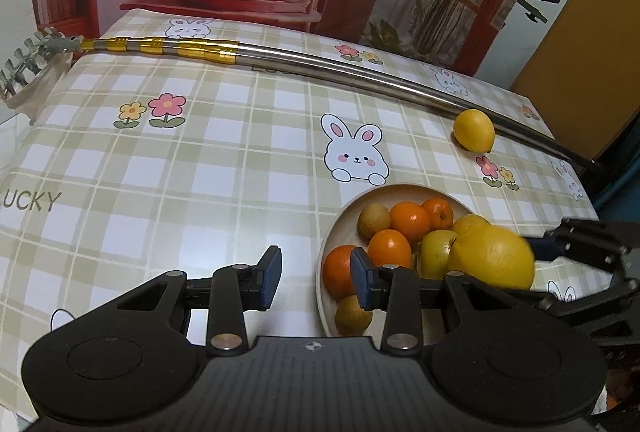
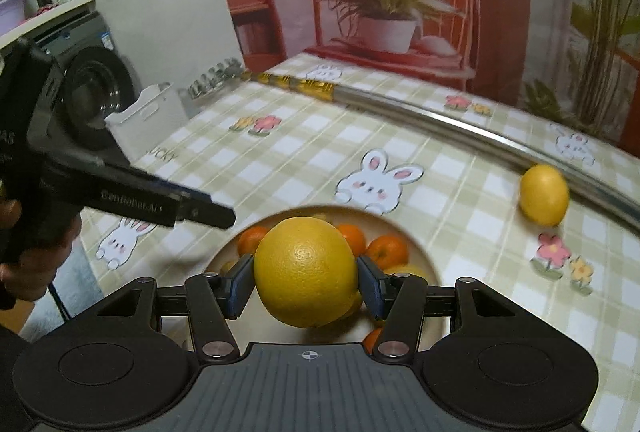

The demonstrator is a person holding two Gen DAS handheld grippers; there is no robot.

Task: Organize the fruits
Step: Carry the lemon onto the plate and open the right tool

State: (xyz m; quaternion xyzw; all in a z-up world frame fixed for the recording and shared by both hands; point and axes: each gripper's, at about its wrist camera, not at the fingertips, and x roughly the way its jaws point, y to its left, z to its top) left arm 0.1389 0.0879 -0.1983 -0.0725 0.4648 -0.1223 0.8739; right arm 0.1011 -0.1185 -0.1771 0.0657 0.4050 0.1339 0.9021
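- Right wrist view: the right hand-held gripper [image 2: 306, 282] grasps a large yellow citrus [image 2: 306, 270] above the bowl [image 2: 420, 252] of oranges.
- Left hand-held gripper [image 1: 316, 278] is released, holding nothing, beside the bowl.
- Farther off, a lemon [image 1: 474, 130] rests on the worktop [image 1: 224, 159], touching a metal pole [image 1: 360, 71].

The right claw [image 2: 306, 278] holds a large citrus fruit [image 2: 306, 272] between its fingers, above the bowl [image 2: 430, 260] on the table [image 2: 280, 159]. Smaller fruits [image 2: 386, 250] lie in the bowl, under and beyond that claw. Ahead to its right a lone lemon [image 2: 544, 193] lies on the table, just before a long pole [image 2: 460, 129] crossing the far side. The left claw [image 1: 316, 278] hangs over the bowl's left rim.
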